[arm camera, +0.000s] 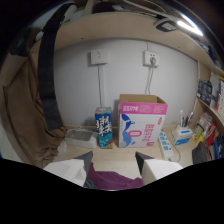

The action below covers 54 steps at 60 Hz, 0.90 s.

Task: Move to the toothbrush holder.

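Hand-held gripper (114,161) fingers stood apart, empty, over purple cloth (107,179). Toothbrush holder (185,120), apparently far right past the pink box (141,125), looked light, rigid, tippy; grip low on its body.

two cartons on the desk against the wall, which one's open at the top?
The pink-and-white box: its brown flaps stand up. The narrower blue carton beside it is closed. Gripper fingers are open, with a purple thing between them.
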Available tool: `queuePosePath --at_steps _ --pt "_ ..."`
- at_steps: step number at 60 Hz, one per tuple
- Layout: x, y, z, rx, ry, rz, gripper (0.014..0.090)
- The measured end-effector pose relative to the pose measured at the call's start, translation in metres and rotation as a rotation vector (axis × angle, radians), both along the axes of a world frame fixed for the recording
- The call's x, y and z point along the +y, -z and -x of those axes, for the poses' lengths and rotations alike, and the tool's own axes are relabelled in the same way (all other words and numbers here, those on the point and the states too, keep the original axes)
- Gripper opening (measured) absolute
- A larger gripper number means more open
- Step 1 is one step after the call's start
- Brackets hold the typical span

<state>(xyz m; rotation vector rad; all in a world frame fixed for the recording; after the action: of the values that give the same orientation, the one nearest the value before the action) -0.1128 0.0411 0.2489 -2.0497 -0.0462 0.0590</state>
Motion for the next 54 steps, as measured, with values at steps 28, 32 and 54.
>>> queuePosePath --at_steps 28,32,54 --pt "-0.019 0.024 -0.069 -0.036 0.014 -0.029 0.0876" --pt "-0.024 0.031 -0.099 -0.053 0.031 -0.036 0.0878" --pt "-0.02 0.067 -0.295 -0.08 0.184 -0.05 0.0873"
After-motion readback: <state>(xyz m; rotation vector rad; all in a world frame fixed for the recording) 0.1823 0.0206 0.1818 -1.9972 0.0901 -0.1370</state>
